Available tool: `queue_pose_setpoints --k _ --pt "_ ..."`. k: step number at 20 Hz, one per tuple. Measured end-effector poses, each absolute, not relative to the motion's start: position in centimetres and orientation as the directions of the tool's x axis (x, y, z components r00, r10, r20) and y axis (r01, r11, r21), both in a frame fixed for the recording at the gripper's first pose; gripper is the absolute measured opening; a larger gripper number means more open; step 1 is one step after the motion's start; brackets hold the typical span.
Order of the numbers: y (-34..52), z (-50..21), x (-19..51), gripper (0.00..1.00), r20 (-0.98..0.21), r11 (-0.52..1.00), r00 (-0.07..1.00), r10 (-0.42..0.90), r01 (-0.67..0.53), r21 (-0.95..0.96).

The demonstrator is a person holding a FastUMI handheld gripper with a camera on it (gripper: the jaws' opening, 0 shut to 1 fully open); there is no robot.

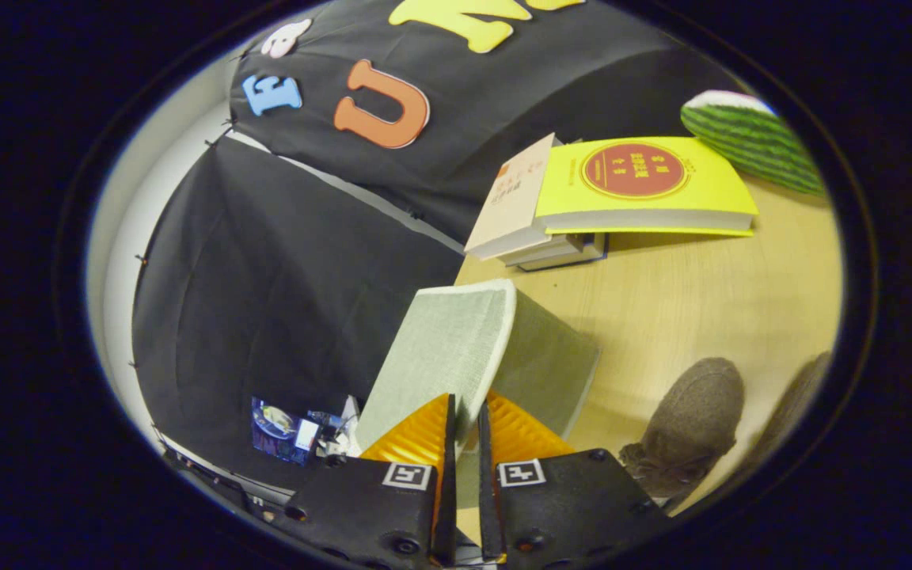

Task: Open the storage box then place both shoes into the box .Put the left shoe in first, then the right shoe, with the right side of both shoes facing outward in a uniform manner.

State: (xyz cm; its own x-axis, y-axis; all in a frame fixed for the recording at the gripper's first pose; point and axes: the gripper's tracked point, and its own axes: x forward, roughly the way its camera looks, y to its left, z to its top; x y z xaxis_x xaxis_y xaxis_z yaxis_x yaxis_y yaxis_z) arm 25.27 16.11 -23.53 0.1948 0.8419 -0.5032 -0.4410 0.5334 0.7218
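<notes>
Between nearly closed fingers—the tool (464,423) pinches the box lid (452,348) (raised edge).

- The gripper view rides on the gripper (464,416), looking forward along its two fingers, tilted sideways so the wooden table (685,293) slopes.
- It sits close against the storage box lid (444,348), with stacked books (583,202) well beyond.
</notes>
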Motion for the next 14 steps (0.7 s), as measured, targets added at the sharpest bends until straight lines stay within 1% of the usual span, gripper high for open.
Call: queue_pose_setpoints --k 2,4,6,11,14 --pt "16.5 -22.2 24.7 0.14 -0.519 0.556 0.217 0.827 -0.459 0.694" --pt "16.8 -20.6 24.6 0.12 -0.529 0.575 0.239 0.814 -0.451 0.682" --pt "17.3 -18.6 24.2 0.11 -0.525 0.583 0.262 0.81 -0.452 0.675" --pt "19.3 -13.8 23.0 0.09 -0.533 0.621 0.326 0.781 -0.496 0.606" --pt "21.2 -11.1 21.9 0.07 -0.562 0.656 0.35 0.75 -0.502 0.563"
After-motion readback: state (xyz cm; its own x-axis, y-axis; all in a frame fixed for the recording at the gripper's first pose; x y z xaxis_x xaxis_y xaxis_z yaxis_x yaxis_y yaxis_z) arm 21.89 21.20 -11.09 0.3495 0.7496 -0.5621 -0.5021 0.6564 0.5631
